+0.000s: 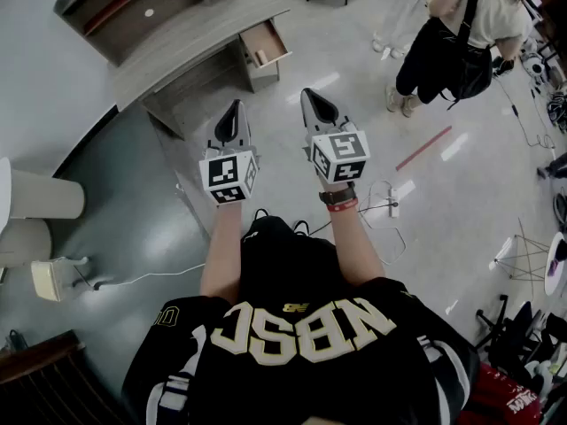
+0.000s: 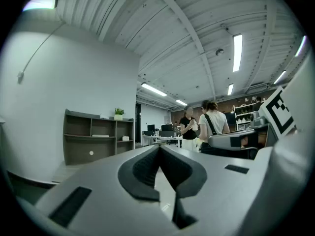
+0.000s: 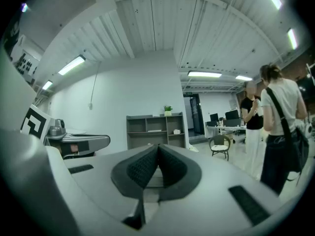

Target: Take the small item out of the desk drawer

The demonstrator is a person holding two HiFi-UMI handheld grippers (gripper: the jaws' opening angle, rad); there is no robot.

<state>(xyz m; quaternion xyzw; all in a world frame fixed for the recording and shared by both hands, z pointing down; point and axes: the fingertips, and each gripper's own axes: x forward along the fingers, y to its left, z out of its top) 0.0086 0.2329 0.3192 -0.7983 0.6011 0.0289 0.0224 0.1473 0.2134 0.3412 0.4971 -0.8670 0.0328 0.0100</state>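
A grey desk stands at the far side of the room in the head view. Its drawer is pulled open, and a small pale item lies inside near the front. Both grippers are held up in the air well short of the desk, side by side. My left gripper is shut with nothing in it, its ribbed pads pressed together. My right gripper is also shut and empty. Neither gripper view shows the drawer.
A grey shelf unit stands behind the desk, also seen from the grippers. A person with a black bag stands at the far right. A cable and power strip lie on the floor. White stools sit at the left.
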